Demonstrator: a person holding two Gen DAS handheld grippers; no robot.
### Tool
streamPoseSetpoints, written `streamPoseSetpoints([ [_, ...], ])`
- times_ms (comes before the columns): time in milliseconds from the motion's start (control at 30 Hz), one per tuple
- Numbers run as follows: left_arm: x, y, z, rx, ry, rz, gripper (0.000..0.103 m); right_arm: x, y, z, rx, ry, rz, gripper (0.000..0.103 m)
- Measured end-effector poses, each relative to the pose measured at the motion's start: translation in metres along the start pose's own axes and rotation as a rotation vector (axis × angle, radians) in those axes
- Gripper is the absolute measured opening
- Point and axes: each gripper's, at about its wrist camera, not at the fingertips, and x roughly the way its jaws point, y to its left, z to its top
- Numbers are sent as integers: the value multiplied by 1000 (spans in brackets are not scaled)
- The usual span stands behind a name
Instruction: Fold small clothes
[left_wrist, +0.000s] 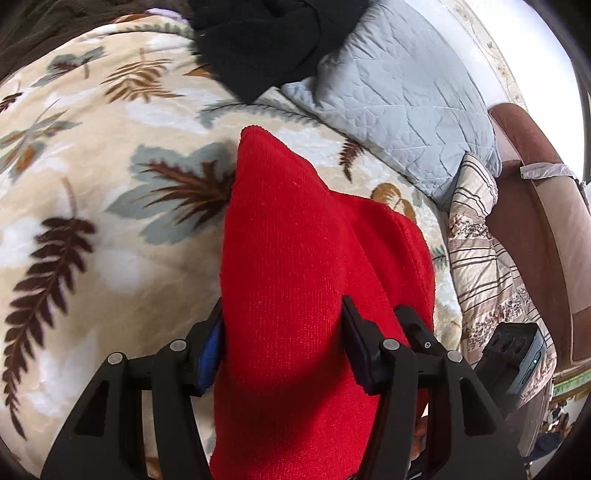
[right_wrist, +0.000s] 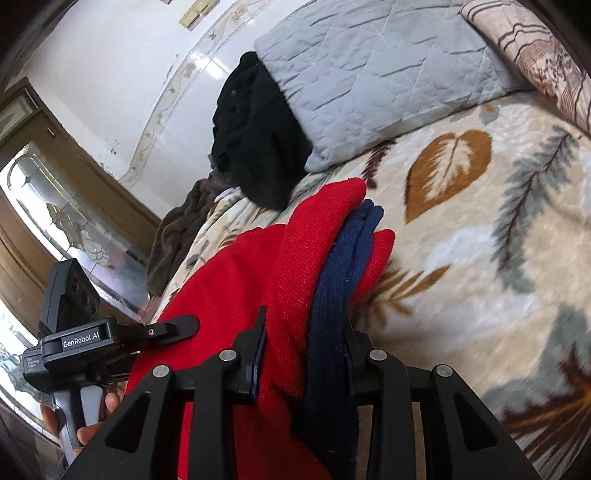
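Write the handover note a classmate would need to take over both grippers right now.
Left gripper: shut on the red knit garment.
Right gripper: shut on the same garment's bunched red and navy trim.
The garment is lifted over the leaf-print blanket; a black garment lies by the grey pillow.
Done: picked up. Left: lay it flat and fold it.

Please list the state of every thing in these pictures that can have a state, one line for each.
Red knitted garment: lifted off the bed, bunched, held at both ends.
Navy knitted trim: gathered against the red fabric, pinched with it.
Left gripper: shut on the red fabric.
Right gripper: shut on red and navy layers.
Black clothing: crumpled beside the grey quilted pillow.
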Motion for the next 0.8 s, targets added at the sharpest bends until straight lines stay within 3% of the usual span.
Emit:
streamPoseSetpoints([
  [200, 9, 29, -22, -28, 45, 22, 57, 7, 7, -28, 23, 33, -3, 33],
  [400, 12, 32, -28, -2, 54, 24, 67, 14, -12, -40, 80, 73, -43, 43],
  [467, 0, 32, -27, 26, 42, 27, 66, 6, -13, -36, 91, 65, -54, 43],
  [533, -19, 28, -23, 62, -20, 19, 65, -10, -10, -30, 85, -1, -84, 46],
  [633, -32, 14, -8, 112, -90, 39, 67, -29, 1, -12, 44, -104, -91, 46],
  [800, 7, -6, 15, 212, -56, 166, 67, 1, 36, 7, -162, -57, -111, 36],
])
